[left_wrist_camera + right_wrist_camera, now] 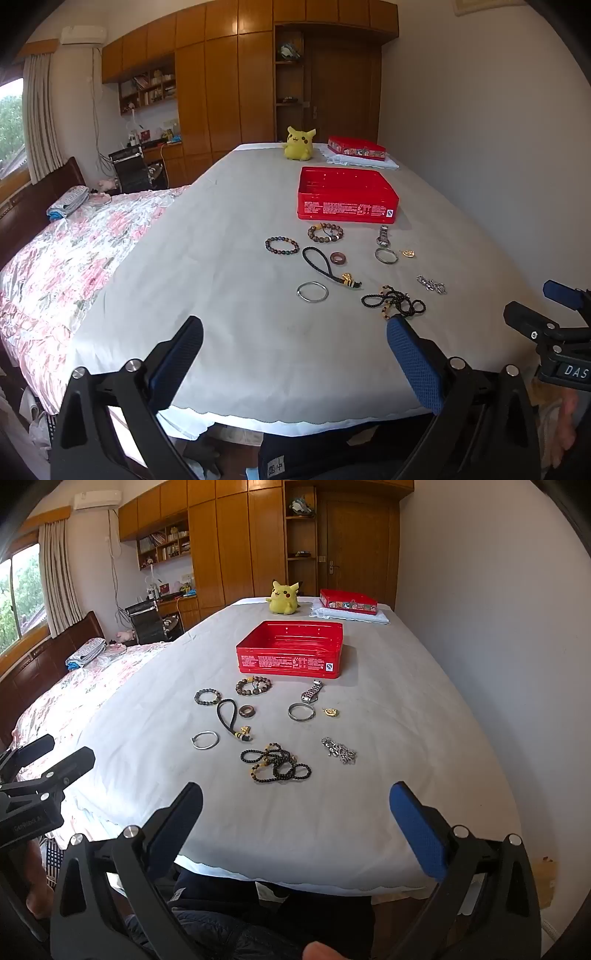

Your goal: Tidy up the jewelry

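Nothing is picked up yet; both the left gripper [295,354] and the right gripper [295,823] hang over the near edge of the bed [388,812], jaws spread wide and empty. I'd start with the tangled black bead necklace [275,762] nearest the right one; pinch a bunched part low against the sheet, lift slowly so loops don't snag, then carry it to the open red tin [291,651] beyond. Bangles, bracelets and a silver chain [338,750] lie scattered between.
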Demonstrator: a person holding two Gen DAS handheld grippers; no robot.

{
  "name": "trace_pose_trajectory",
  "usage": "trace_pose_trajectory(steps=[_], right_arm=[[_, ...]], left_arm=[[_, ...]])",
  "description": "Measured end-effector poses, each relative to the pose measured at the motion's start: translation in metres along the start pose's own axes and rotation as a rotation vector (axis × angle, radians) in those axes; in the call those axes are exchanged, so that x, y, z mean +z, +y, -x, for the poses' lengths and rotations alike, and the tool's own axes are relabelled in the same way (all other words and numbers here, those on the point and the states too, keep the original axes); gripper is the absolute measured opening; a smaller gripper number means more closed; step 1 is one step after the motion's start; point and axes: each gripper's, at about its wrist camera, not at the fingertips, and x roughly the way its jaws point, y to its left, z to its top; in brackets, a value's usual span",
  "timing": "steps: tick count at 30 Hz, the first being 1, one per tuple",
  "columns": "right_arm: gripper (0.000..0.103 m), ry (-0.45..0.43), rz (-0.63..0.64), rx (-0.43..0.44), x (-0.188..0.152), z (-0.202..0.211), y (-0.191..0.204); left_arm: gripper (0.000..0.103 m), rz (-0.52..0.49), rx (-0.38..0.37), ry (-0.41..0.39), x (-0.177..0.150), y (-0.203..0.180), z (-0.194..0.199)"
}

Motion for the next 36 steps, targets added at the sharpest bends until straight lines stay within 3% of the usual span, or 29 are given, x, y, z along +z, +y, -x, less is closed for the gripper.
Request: trace_pose_trajectory(steps=[36], right_arm=[[0.100,-0.021,0.004,0.008,-0.0016,0.0029,0.0002]], left_arm=[[0.099,0.004,0.002,0.004,0.0008,-0.0007,-0.0001]])
